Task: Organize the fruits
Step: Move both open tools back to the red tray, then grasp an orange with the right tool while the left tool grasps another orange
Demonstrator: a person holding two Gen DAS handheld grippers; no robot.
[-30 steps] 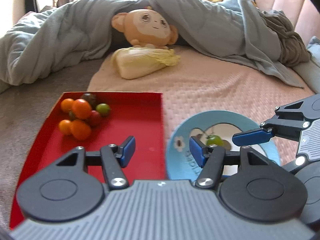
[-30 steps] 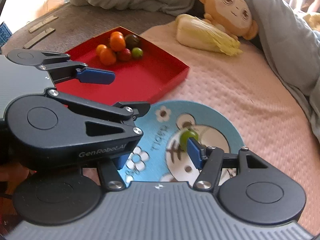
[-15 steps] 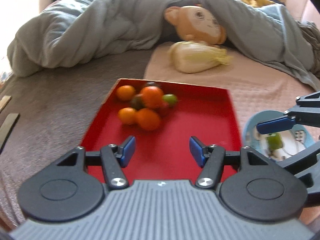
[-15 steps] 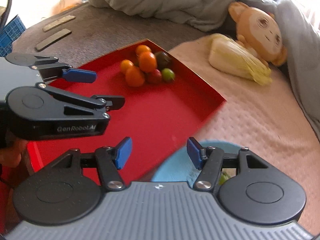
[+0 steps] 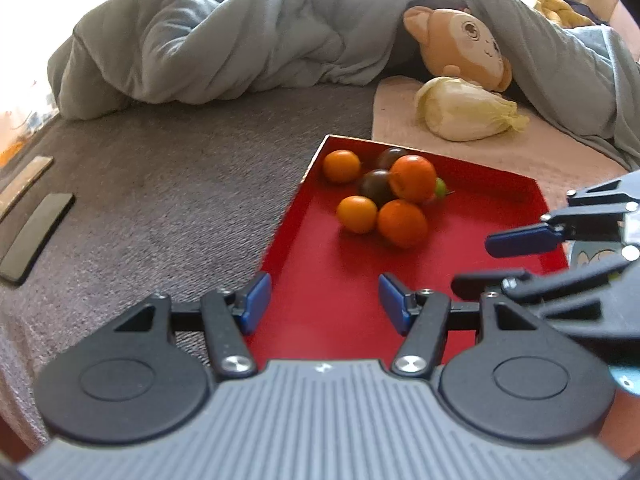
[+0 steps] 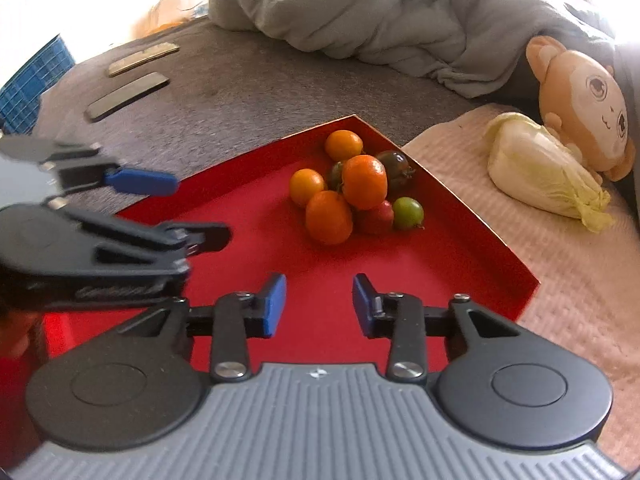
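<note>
Where the right wrist view begins, the right tongs [image 6: 319,305] hang over the bare near part of the red tray [image 6: 248,216], their blue pads parted by a narrow gap with nothing between them — they have just been closing on empty air. To their left and a little ahead, the left tongs [image 6: 192,208] reach in over the tray's left edge, blurred. In the left wrist view the left tongs [image 5: 324,302] stand wider apart, also empty, one pad over the tray's left wall and the other over the red floor. Ahead of both pairs, in the tray's far corner, lies the heap of small fruits: a big orange one [image 6: 329,217] nearest, another orange one [image 6: 365,181] stacked just behind it and touching, a yellow-orange one [image 6: 307,187] to their left, a red one [image 6: 378,218] and a green one [image 6: 408,213] to the right, two dark ones [image 5: 376,187] behind, and one more yellow-orange fruit [image 6: 344,145] farthest in the corner. At the right edge of the left wrist view, behind the right tongs, a sliver of a blue plate [image 5: 592,258] shows. Beyond the tray to the right, on the pink bedcover [image 6: 568,264], a pale cabbage [image 6: 540,168] lies touching a monkey plush [image 6: 580,108]. Farther off, a grey blanket [image 6: 400,12] is heaped on the bed, and two flat bars [image 6: 128,94] lie far left.
</note>
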